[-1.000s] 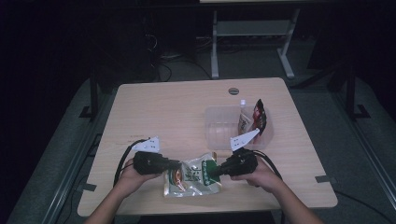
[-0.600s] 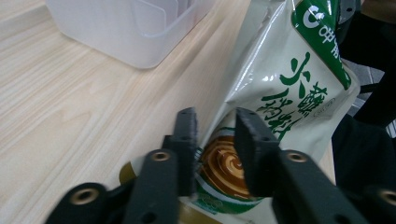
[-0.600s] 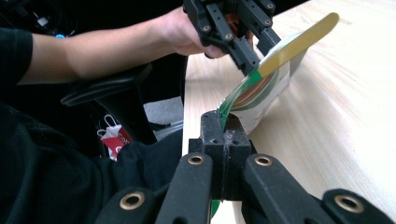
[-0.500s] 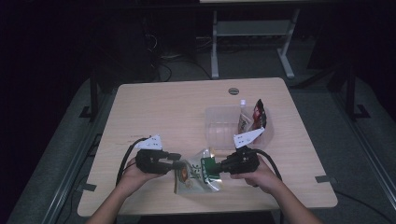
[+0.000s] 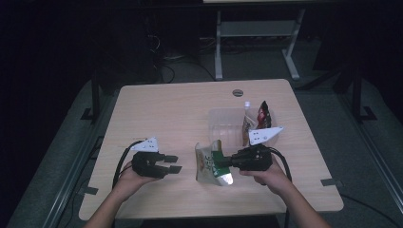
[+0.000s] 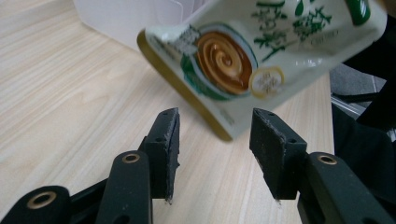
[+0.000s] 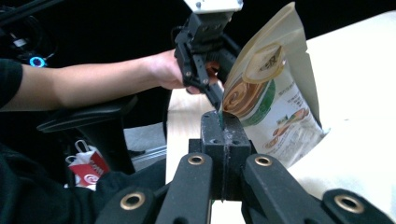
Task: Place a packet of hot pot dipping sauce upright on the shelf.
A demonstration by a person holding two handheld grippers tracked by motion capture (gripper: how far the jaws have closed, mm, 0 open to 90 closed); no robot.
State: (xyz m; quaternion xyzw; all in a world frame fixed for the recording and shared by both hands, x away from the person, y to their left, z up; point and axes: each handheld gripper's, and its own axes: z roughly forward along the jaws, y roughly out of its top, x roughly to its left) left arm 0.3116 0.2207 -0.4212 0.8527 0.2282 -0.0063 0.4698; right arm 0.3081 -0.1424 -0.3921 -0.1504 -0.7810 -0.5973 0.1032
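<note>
Here the right gripper (image 5: pixel 227 163) is clamped tight on one edge of the cream and green foil snack pouch (image 5: pixel 209 164), holding it tilted above the light wooden table (image 5: pixel 166 109), just in front of the clear plastic bin (image 5: pixel 227 124). The left gripper (image 5: pixel 174 164) sits just beside the pouch; its jaws have just been opening and now stand apart, with nothing between them.

Fixed overhead view, two close claw-mounted views, all sharing the snack pouch (image 5: pixel 211 164).
</note>
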